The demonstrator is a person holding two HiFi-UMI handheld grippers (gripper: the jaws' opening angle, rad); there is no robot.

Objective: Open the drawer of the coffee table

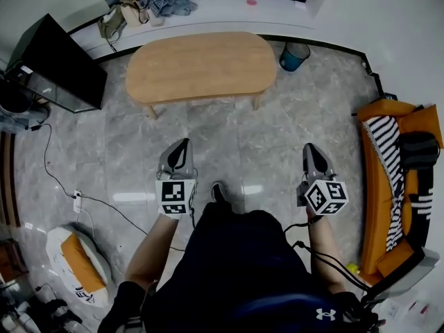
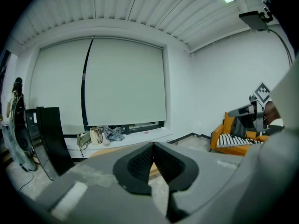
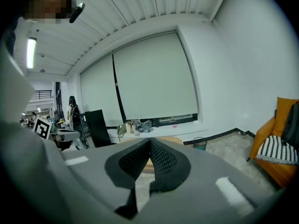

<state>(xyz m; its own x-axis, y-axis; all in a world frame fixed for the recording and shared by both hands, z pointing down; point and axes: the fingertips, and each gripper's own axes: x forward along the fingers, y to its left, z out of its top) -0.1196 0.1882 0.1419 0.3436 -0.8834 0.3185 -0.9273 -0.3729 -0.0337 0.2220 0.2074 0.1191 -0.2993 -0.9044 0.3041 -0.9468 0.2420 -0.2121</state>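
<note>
An oval light-wood coffee table (image 1: 201, 66) stands on the grey stone floor ahead of me; no drawer shows from above. My left gripper (image 1: 182, 146) and right gripper (image 1: 310, 150) hang side by side well short of the table, both shut with nothing in them. In the left gripper view the closed left gripper (image 2: 153, 145) covers most of the table (image 2: 100, 152), and the right gripper (image 2: 252, 111) shows at the right. In the right gripper view the closed right gripper (image 3: 150, 141) points at the table (image 3: 172, 139).
A black cabinet (image 1: 61, 64) stands at the left, an orange armchair (image 1: 395, 186) with a striped cushion at the right. A blue bin (image 1: 294, 55) sits past the table's right end. Bags and clothes (image 1: 149, 4) lie on the window ledge. A cable (image 1: 90, 201) crosses the floor at the left.
</note>
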